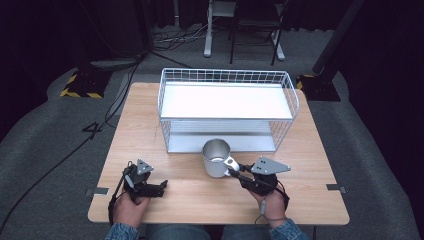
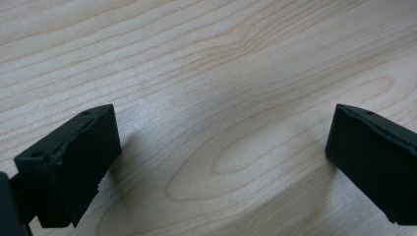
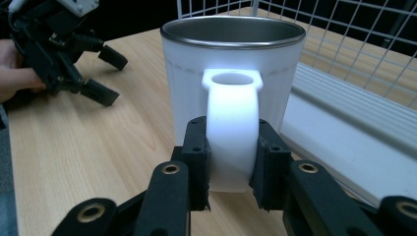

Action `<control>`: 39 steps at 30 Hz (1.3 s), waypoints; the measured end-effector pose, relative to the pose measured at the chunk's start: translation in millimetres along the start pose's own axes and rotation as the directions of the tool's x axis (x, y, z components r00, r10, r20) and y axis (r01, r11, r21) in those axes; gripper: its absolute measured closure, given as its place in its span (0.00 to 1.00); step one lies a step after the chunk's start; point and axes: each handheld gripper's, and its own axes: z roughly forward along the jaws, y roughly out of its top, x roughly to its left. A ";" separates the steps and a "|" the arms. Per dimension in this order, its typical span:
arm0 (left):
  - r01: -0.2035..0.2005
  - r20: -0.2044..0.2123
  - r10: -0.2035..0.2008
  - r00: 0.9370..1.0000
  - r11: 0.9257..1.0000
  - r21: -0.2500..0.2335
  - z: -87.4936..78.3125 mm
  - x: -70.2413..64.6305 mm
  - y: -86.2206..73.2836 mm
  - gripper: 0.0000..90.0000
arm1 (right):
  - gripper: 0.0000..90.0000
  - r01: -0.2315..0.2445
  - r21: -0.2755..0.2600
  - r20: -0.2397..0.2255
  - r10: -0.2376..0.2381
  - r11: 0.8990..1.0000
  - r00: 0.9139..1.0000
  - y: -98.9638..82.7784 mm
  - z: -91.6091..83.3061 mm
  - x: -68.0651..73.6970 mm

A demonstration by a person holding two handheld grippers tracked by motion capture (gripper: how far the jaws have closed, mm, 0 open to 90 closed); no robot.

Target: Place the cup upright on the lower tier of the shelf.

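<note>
A metal mug (image 1: 216, 157) stands upright on the wooden table (image 1: 150, 130), just in front of the white wire basket (image 1: 227, 107). My right gripper (image 1: 235, 168) is shut on the mug's handle (image 3: 232, 132), with both black pads (image 3: 197, 157) pressed against its sides. The mug (image 3: 231, 73) rises straight ahead in the right gripper view, rim up. My left gripper (image 1: 162, 186) rests low at the table's front left, held by a hand, jaws open and nothing between them. Its fingers (image 2: 74, 162) stand wide apart over bare wood; the same gripper (image 3: 98, 73) appears off to the left of the mug.
The wire basket has a white shelf on top and a lower level open toward me. Bare table lies between the two grippers. Beyond the table, cables (image 1: 110, 100) run over a grey floor, with stand bases (image 1: 82, 82) and chair legs (image 1: 250, 40).
</note>
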 end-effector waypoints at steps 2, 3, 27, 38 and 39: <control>-0.001 0.000 0.001 1.000 1.000 0.000 0.1 0.1 0.1 0.01 | 0.80 -0.009 -0.013 0.004 0.009 1.000 1.000 2.2 0.3 -3.4; 0.000 0.000 0.000 1.000 1.000 -0.001 0.2 0.0 0.2 0.01 | 0.80 -0.011 -0.017 0.009 0.011 1.000 1.000 3.3 0.3 -5.0; -0.004 0.001 0.004 1.000 1.000 -0.001 8.9 -1.0 9.9 0.00 | 0.80 -0.043 -0.088 0.125 0.054 0.995 0.991 27.4 11.1 -38.6; -0.009 0.005 0.009 1.000 1.000 0.000 10.2 -1.6 11.5 0.01 | 0.80 -0.062 -0.122 0.194 0.085 0.991 0.977 27.9 20.4 -57.3; -0.008 0.004 0.008 1.000 1.000 0.000 10.2 -1.6 11.5 0.01 | 0.80 -0.070 -0.122 0.196 0.093 0.990 0.976 27.1 21.5 -58.1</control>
